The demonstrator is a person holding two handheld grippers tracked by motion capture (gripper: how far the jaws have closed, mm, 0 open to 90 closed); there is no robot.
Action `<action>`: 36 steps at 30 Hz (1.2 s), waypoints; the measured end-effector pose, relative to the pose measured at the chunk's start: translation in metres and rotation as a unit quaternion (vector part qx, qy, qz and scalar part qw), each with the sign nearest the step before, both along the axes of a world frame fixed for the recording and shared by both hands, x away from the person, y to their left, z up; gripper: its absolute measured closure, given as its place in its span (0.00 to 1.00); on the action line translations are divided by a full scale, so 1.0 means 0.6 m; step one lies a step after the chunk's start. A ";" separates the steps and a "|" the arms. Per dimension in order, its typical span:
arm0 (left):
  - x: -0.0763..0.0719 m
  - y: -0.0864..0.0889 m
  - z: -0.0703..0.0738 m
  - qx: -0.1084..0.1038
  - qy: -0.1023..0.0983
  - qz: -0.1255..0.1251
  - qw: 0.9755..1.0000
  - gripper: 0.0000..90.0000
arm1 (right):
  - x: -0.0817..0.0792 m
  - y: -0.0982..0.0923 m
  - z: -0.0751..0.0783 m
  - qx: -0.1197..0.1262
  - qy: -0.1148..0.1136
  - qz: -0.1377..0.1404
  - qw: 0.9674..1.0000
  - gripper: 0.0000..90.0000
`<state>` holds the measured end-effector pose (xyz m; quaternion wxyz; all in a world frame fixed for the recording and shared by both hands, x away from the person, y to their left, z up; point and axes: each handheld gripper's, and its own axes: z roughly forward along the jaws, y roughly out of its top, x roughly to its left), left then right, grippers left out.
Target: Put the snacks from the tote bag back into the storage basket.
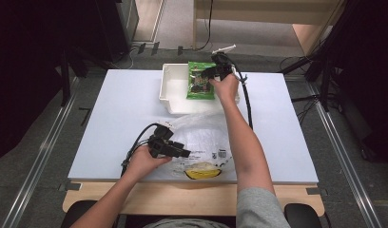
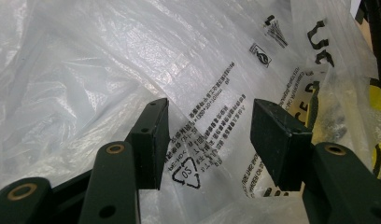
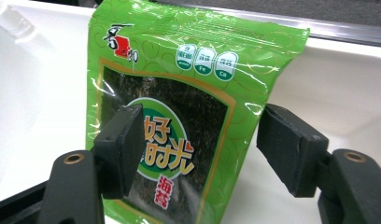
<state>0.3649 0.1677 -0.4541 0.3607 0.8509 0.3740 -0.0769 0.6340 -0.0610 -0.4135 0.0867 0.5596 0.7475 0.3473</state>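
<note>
A green seaweed snack packet (image 1: 201,80) lies in a white bin (image 1: 167,90) at the back of the table. My right gripper (image 1: 208,76) hovers over it, open. In the right gripper view the packet (image 3: 179,107) lies flat beyond the jaws of the right gripper (image 3: 200,121), which stand wide with no pad pressing on it. A clear plastic bag (image 1: 201,137) with black print and a yellow mark is spread at the table's front. My left gripper (image 1: 186,153) rests at its left side, open; in its own view the left gripper (image 2: 209,112) has the crinkled bag (image 2: 86,70) behind its parted jaws.
The table top (image 1: 121,118) is pale blue-white, with a wooden edge at the front. Black cables trail from both grippers across the table. Dark stands and floor rails flank both sides.
</note>
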 end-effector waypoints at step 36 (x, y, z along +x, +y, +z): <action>0.002 0.000 0.001 0.003 -0.002 0.004 1.000 0.53 | -0.108 -0.035 0.059 0.035 -0.014 0.066 0.997 0.48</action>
